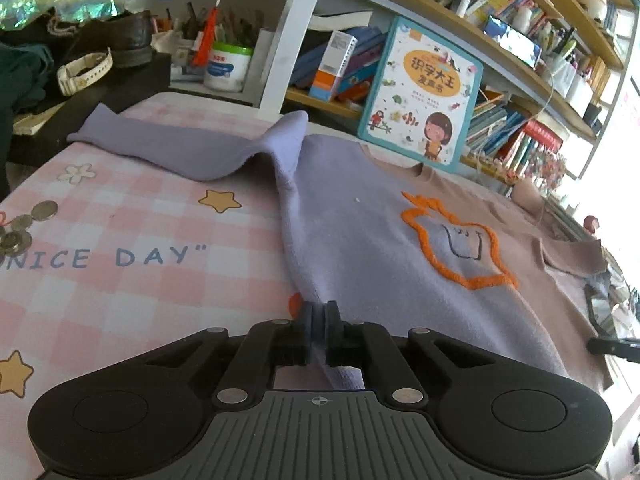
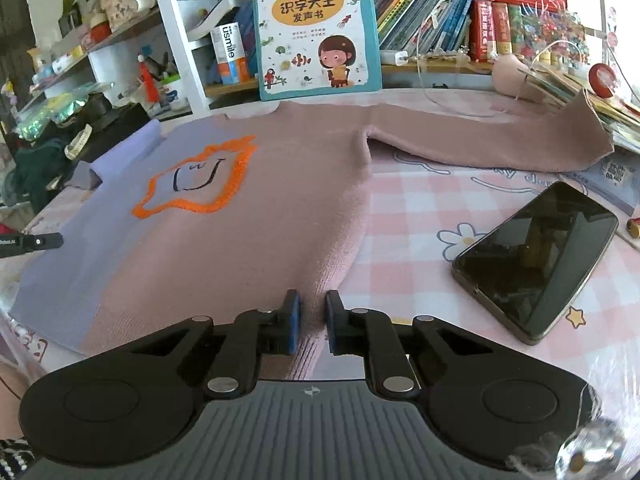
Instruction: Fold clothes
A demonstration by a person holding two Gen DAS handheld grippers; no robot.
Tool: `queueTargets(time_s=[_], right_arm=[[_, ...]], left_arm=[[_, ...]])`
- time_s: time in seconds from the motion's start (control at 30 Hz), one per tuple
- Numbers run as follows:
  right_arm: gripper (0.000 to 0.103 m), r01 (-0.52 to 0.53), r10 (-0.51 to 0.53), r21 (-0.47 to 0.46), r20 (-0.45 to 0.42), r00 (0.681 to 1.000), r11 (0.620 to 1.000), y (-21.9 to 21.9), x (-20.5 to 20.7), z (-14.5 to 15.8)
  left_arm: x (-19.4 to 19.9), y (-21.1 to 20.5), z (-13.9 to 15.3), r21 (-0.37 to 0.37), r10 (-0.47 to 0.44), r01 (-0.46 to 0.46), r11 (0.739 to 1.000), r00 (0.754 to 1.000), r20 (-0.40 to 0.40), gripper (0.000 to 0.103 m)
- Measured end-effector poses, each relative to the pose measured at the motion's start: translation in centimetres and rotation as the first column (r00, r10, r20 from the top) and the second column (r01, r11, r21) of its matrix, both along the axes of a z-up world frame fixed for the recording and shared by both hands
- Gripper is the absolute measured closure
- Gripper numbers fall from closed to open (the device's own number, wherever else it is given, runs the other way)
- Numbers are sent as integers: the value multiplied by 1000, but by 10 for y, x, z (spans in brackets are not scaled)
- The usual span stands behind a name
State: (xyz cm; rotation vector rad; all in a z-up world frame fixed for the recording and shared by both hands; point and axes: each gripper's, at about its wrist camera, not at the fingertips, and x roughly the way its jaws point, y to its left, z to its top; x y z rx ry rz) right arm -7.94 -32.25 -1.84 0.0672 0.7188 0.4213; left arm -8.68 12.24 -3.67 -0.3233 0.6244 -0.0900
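My left gripper [image 1: 319, 314] pinches the sweater [image 1: 360, 248] hem on the checked tablecloth [image 1: 120, 220]; my right gripper [image 2: 311, 312] straddles its opposite edge, jaws parted.

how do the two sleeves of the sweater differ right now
The purple sleeve is lilac; the pink sleeve is dusty pink. The purple sleeve has a raised fold near the shoulder, while the pink sleeve lies flatter, stretched out sideways. The pink sleeve's cuff rests up on a stack of books; the purple sleeve's cuff lies on the checked tablecloth. Both belong to the same sweater and are still unfolded.
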Motion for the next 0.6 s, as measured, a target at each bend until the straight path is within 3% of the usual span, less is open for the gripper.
queueTargets(time_s=[0.13, 0.3, 0.37, 0.4, 0.43, 0.47, 0.6], right_arm=[[89, 0, 1, -36, 27, 1000, 999, 5, -4, -1], [77, 9, -4, -88, 64, 998, 996, 11, -8, -1], [58, 13, -4, -99, 90, 996, 995, 11, -11, 1], [56, 12, -1, -102, 111, 994, 995, 11, -12, 3], [51, 12, 2, -105, 132, 991, 994, 12, -14, 6], [47, 8, 8, -109, 150, 989, 994, 14, -14, 8], [32, -30, 54, -115, 214, 975, 993, 23, -13, 15]], left_arm=[[0, 1, 0, -6, 0, 0, 1000, 1000, 0, 96], [-5, -5, 2, 41, 10, -11, 999, 1000, 0, 90], [-11, -8, 6, 52, 16, -17, 999, 1000, 19, 71], [-15, -9, 8, 55, 18, -19, 998, 999, 32, 62], [-19, -9, 10, 60, 24, -27, 998, 999, 48, 46], [-22, -10, 13, 66, 31, -35, 997, 997, 64, 36], [-28, -14, 21, 96, 56, -66, 993, 993, 100, 29]])
